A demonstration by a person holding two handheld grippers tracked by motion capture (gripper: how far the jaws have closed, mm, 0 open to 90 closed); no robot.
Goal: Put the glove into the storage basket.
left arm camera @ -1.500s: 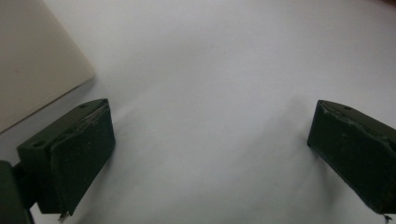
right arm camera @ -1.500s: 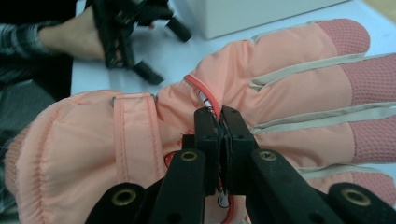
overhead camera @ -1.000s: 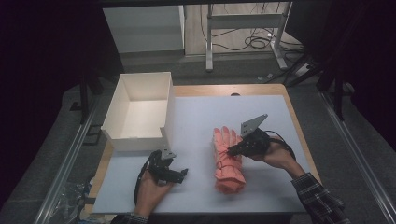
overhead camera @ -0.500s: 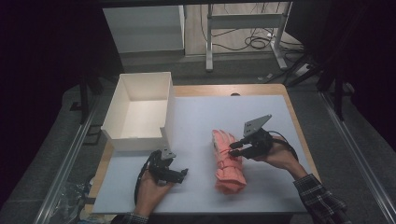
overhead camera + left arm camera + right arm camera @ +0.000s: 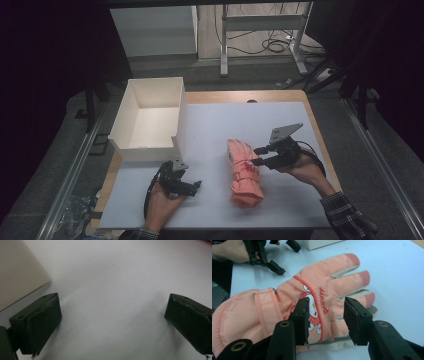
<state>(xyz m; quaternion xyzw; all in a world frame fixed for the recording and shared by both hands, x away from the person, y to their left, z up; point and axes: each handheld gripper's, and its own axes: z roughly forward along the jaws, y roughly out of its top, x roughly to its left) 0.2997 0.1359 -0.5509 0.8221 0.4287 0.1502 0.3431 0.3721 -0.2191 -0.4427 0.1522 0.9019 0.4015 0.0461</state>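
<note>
High view: right gripper, jaws just opening and parted, beside a pink glove; left gripper rests open on the table.

Only readable-ish thing here is on the pink glove: a short word in red stitched letters on the back of the hand, running along a red curved line next to a cartoon face patch with a spotted red bow. In the right gripper view it sits upside down and partly blurred, so I can't spell it out for sure. In the high view it's just a red smudge on the glove. No other lettering, numbers or labels I can read.
</note>
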